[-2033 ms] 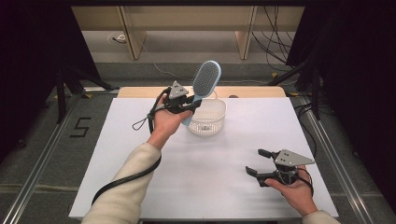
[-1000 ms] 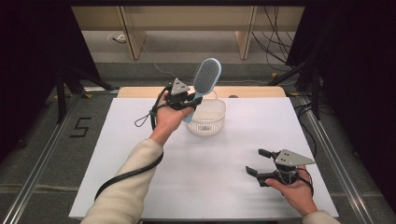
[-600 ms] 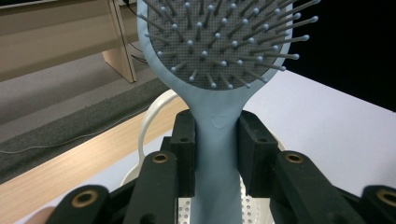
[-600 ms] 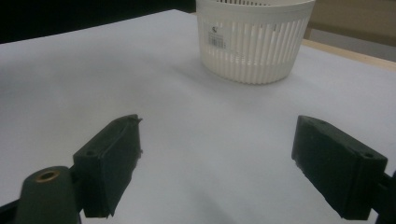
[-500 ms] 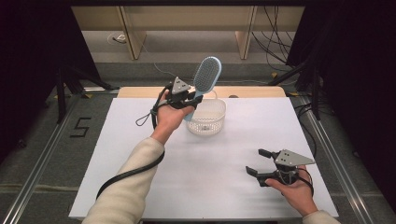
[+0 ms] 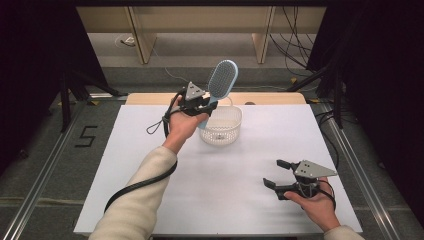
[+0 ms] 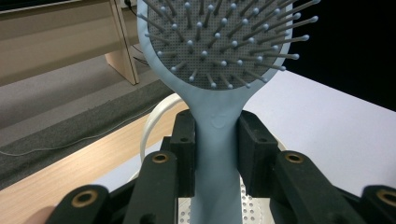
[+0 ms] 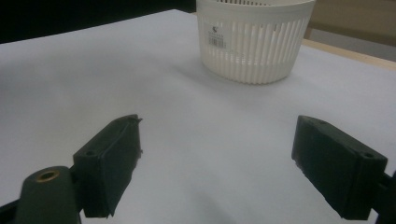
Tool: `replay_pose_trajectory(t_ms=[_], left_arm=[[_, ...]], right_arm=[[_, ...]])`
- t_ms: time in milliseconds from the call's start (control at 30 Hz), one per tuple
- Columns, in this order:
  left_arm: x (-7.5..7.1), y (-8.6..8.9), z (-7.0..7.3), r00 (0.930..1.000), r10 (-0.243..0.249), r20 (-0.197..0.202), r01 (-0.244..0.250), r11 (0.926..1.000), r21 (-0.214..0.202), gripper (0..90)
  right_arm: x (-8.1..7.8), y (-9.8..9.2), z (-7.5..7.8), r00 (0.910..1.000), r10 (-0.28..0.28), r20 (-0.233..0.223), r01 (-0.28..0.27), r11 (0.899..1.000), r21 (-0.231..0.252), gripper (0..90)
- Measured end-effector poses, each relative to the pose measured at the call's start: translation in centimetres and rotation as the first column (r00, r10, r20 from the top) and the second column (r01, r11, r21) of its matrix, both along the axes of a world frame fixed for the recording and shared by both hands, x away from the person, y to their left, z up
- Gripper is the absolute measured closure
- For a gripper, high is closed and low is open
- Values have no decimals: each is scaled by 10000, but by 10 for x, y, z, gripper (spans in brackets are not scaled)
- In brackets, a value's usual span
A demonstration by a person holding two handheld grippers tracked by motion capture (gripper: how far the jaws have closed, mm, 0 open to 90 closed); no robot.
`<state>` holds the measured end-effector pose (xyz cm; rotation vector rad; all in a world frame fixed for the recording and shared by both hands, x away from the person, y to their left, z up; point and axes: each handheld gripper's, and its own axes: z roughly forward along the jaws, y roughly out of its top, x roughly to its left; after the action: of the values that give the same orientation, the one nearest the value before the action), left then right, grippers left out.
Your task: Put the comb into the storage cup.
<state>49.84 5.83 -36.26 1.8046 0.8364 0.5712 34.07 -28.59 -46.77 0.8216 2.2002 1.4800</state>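
Two grippers are at work over a white table [image 6: 150, 165] in the high view: the left gripper [image 6: 200, 104] is raised near the far edge, clamped on the handle of a pale blue hairbrush [image 6: 220, 85] whose bristled head tilts up and to the right, above and just behind a white slotted basket [image 6: 221, 125]. The lower end of the brush handle hangs over the basket's left rim. The right gripper [image 6: 274, 174] is low over the near right part of the table, well apart from the basket, its jaws spread with nothing between them. In the left gripper view, the two black jaws press on either side of the hairbrush [image 7: 217, 140] at the narrow neck just below the oval head, bristles facing the camera; the basket [image 7: 154, 123] shows as a curved white rim behind and a perforated floor beneath. In the right gripper view, the jaws stand wide apart over bare table [image 8: 210, 140], and the basket [image 8: 254, 39] sits farther off, straight ahead.
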Motion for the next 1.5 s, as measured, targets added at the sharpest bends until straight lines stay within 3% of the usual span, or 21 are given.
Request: replay_pose_trajectory(t_ms=[1500], left_arm=[[13, -13, -1, 10000, -32, 74, 32, 9999, -101, 698]], right_arm=[[0, 0, 0, 10000, -10, -19, 10, 10000, 10, 166]])
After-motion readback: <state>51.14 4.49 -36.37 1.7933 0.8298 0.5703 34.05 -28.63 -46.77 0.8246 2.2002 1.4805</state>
